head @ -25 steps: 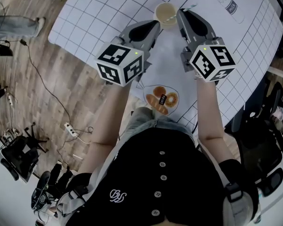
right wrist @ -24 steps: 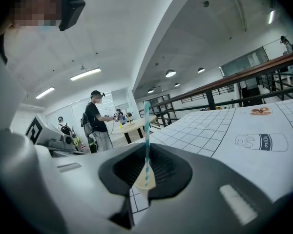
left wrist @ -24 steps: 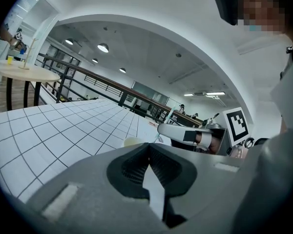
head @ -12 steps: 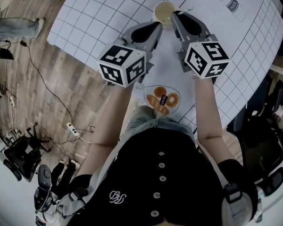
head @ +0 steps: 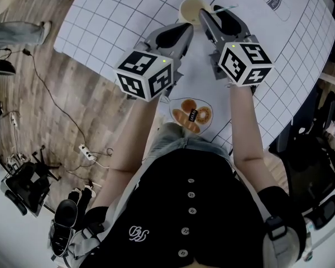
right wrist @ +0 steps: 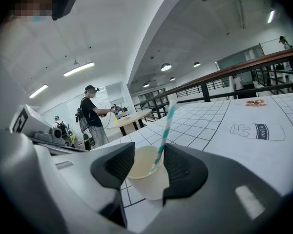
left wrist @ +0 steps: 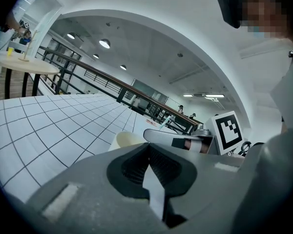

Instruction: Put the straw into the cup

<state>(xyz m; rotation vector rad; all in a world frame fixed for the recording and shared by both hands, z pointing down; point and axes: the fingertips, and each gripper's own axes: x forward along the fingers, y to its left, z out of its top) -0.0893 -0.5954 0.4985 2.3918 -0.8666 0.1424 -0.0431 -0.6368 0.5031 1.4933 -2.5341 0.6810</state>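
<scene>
A cream paper cup (head: 190,7) stands upright on the white gridded mat (head: 117,15). The white straw with teal stripes (right wrist: 164,133) leans inside the cup (right wrist: 147,179), its top sticking out to the right (head: 226,8). My right gripper (right wrist: 149,165) is at the cup's right side (head: 209,14); its jaws are opening, with the straw and cup rim between the pads and neither pad pressing on them. My left gripper (head: 184,31) rests just short of the cup (left wrist: 124,139), shut with nothing in it (left wrist: 147,152).
The mat carries printed pictures: a milk bottle (head: 274,1) at the far right and doughnuts (head: 192,116) near the person's body. The table's left edge drops to a wooden floor with cables (head: 56,99). A person (right wrist: 93,113) stands at another table far behind.
My right gripper has shifted up the picture, closer in against the cup's right side. The left gripper has stayed where it was.
</scene>
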